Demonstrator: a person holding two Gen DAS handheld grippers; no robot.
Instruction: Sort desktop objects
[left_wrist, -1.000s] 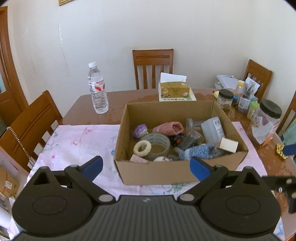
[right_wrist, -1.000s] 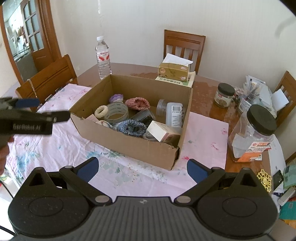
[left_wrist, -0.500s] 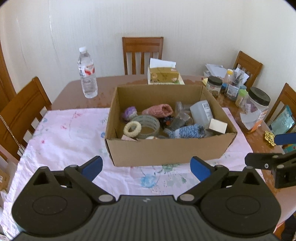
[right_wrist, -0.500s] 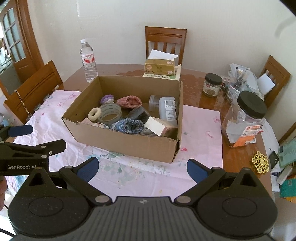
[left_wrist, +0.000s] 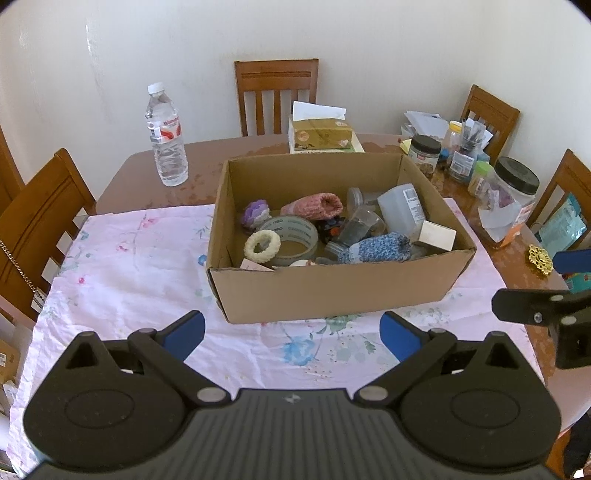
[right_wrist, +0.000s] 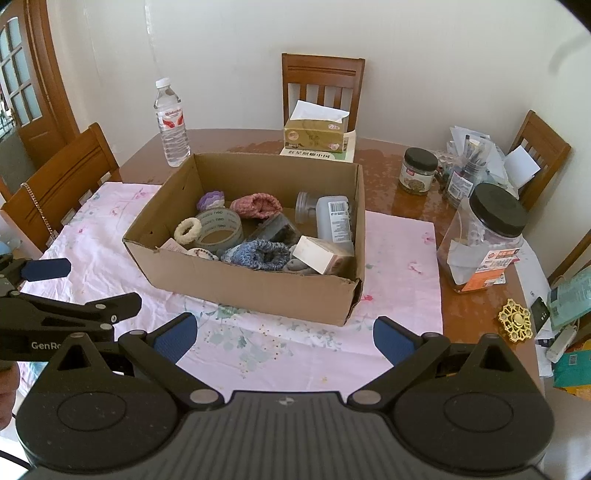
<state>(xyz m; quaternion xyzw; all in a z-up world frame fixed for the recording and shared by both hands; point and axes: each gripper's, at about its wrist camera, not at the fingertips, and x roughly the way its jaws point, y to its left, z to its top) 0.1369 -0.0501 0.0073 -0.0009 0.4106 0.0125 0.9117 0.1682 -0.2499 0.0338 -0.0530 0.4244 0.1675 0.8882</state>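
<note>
Both our left gripper (left_wrist: 291, 328) and right gripper (right_wrist: 282, 334) wide and empty short of the cardboard box (left_wrist: 332, 291); jumbled contents risk snagging the tape roll (left_wrist: 291, 236).

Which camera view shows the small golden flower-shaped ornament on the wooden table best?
The right wrist view: the small golden flower-shaped ornament lies whole and unobstructed on the wooden table. In the left wrist view it sits near the edge, smaller, close to the right gripper.

Soft, even daylight; sharp focus; fisheye bending and dark corners.
</note>
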